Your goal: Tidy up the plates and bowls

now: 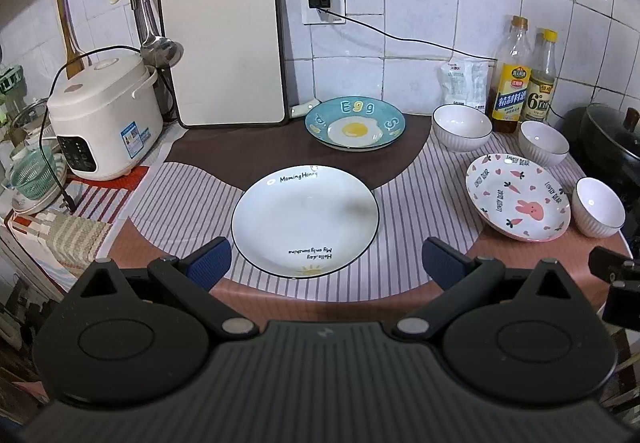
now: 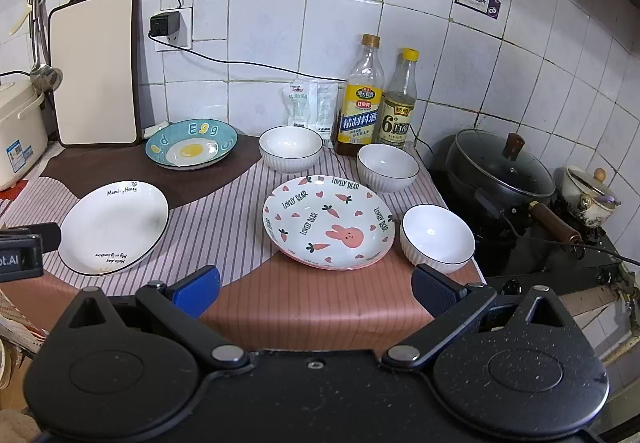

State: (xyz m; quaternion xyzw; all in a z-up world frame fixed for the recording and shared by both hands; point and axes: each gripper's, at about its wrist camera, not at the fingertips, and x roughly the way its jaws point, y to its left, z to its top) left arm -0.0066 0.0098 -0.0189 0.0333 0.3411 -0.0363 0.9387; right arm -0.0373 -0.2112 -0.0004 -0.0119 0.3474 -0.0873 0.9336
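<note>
A white "Morning Honey" plate (image 1: pixel 305 219) (image 2: pixel 114 227) lies just ahead of my left gripper (image 1: pixel 326 263), which is open and empty. A blue egg plate (image 1: pixel 355 123) (image 2: pixel 191 145) sits at the back. A pink rabbit plate (image 1: pixel 518 197) (image 2: pixel 328 221) lies ahead of my right gripper (image 2: pixel 316 289), also open and empty. Three white ribbed bowls stand around it: one at the back (image 1: pixel 462 127) (image 2: pixel 290 147), one beside the bottles (image 1: pixel 544 143) (image 2: pixel 387 167), one at the right (image 1: pixel 598 207) (image 2: pixel 438 239).
A rice cooker (image 1: pixel 102 115) and a cutting board (image 1: pixel 224 55) stand at the back left. Two bottles (image 2: pixel 360 99) and a packet (image 2: pixel 310 107) stand against the wall. A lidded wok (image 2: pixel 500 171) sits on the stove at the right. A cable (image 1: pixel 400 37) runs along the wall.
</note>
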